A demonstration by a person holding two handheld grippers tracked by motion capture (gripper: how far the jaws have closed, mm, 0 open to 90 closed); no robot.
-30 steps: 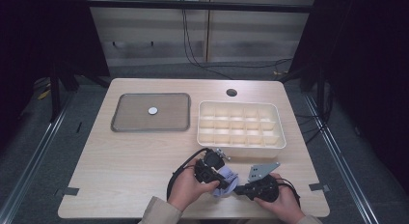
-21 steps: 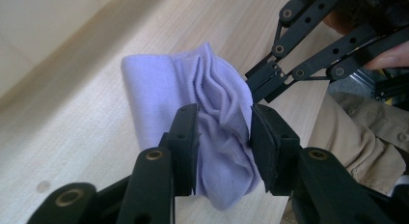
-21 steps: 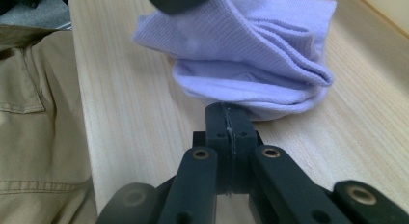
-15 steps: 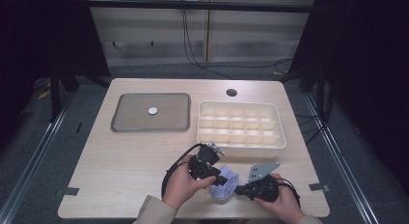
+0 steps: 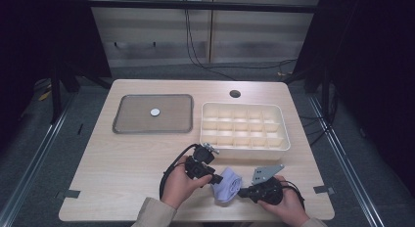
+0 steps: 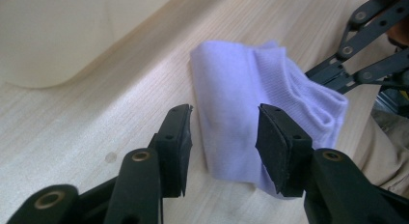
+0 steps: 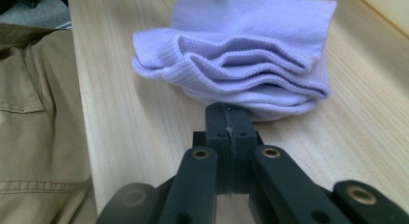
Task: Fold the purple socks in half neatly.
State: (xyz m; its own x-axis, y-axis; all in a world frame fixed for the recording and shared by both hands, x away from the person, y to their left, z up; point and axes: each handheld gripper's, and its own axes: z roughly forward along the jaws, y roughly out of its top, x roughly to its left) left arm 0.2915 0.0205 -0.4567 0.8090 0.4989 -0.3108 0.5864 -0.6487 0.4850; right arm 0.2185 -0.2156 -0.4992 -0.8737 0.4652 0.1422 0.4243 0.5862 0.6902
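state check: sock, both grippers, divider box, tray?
sock: folded, lying on the table
left gripper: jaws just opened, apart, sock's edge between them, unpressed
right gripper: shut at the sock's folded edge
compartment box: empty
tray: holds one small white disc

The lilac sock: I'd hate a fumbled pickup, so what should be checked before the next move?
1. Sock folded into a compact bundle, lying on the table: ok.
2. Left gripper jaws open, having just been opening; sock ahead between them, pads not pressing: ok.
3. Right gripper shut at the sock's edge; whether cloth is pinched: cannot tell.
4. Divided box cells in sight empty: ok.
5. Table between sock and box free of things: ok.
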